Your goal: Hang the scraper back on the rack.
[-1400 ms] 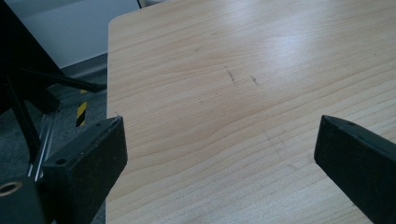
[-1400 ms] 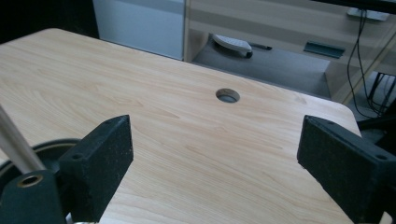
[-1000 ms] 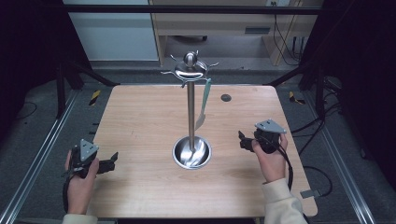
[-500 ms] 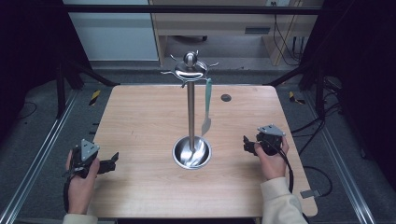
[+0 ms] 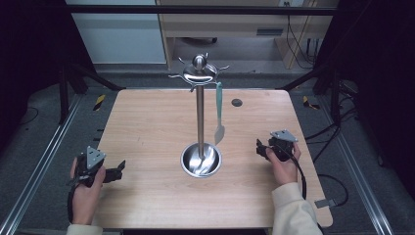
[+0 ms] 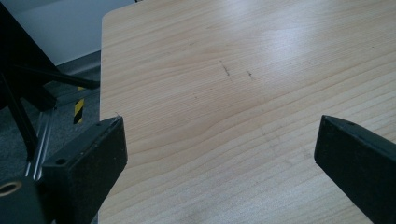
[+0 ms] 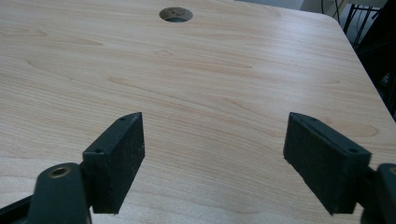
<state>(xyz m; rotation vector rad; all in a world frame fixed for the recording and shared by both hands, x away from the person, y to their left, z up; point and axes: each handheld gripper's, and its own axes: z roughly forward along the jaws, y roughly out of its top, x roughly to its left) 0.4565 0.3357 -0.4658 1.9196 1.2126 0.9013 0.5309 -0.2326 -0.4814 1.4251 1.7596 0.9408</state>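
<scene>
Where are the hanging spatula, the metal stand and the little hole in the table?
spatula (image 5: 219,100), high view, on its green handle.
metal stand (image 5: 200,122), high view, on its pole.
hole (image 7: 175,14), right gripper view, at its centre.

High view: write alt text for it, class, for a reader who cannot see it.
A metal stand with a round base rises mid-table, a green-handled spatula hanging from a hook at its top. At the near edge a person holds the left gripper and right gripper, jaws open, gripping nothing.

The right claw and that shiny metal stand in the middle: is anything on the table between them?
No. In the high view, bare wooden table lies between the right claw and the stand; the spatula hangs above it.
</scene>
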